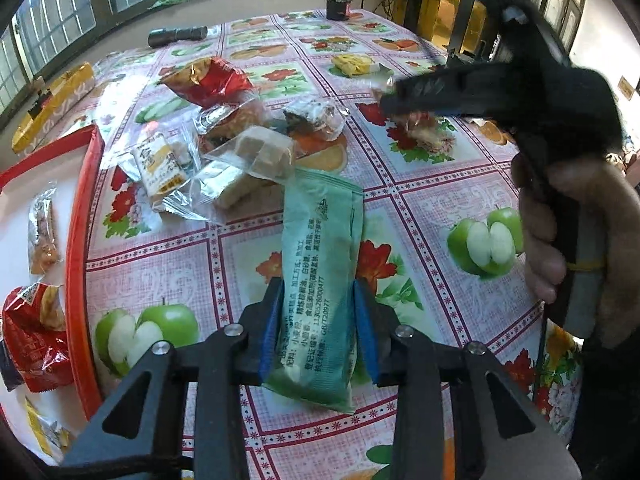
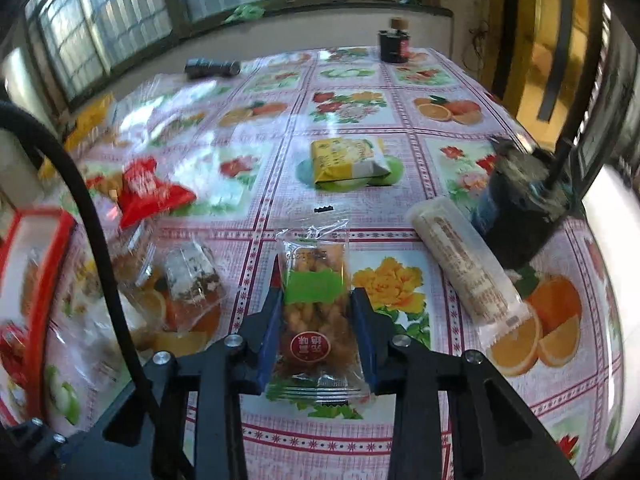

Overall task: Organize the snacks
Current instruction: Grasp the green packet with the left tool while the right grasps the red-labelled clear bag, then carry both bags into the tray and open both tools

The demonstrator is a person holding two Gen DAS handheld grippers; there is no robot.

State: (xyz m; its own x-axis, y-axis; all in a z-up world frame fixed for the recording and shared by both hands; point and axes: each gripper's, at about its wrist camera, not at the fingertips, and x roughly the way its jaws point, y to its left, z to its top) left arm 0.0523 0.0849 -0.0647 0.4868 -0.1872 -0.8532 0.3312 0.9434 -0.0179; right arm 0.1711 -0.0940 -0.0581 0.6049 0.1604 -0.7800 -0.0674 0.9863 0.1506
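In the left wrist view my left gripper (image 1: 318, 320) is shut on a long pale green snack packet (image 1: 320, 248), its blue pads pressing both sides near the packet's lower end. In the right wrist view my right gripper (image 2: 316, 312) is shut on a clear packet of fried snack with a green label (image 2: 314, 256). A red-rimmed tray (image 1: 80, 220) lies at the left and holds several packets, one of them red (image 1: 36, 340). A pile of loose wrapped snacks (image 1: 256, 152) lies on the fruit-print tablecloth beyond the green packet. A hand (image 1: 580, 232) holds the right gripper at the right.
A yellow packet (image 2: 344, 158) lies mid-table, a red one (image 2: 148, 192) to the left, a long white roll packet (image 2: 460, 264) at the right beside a dark blurred object (image 2: 524, 212). A black torch (image 2: 212, 68) and a small dark jar (image 2: 394, 46) stand at the far edge.
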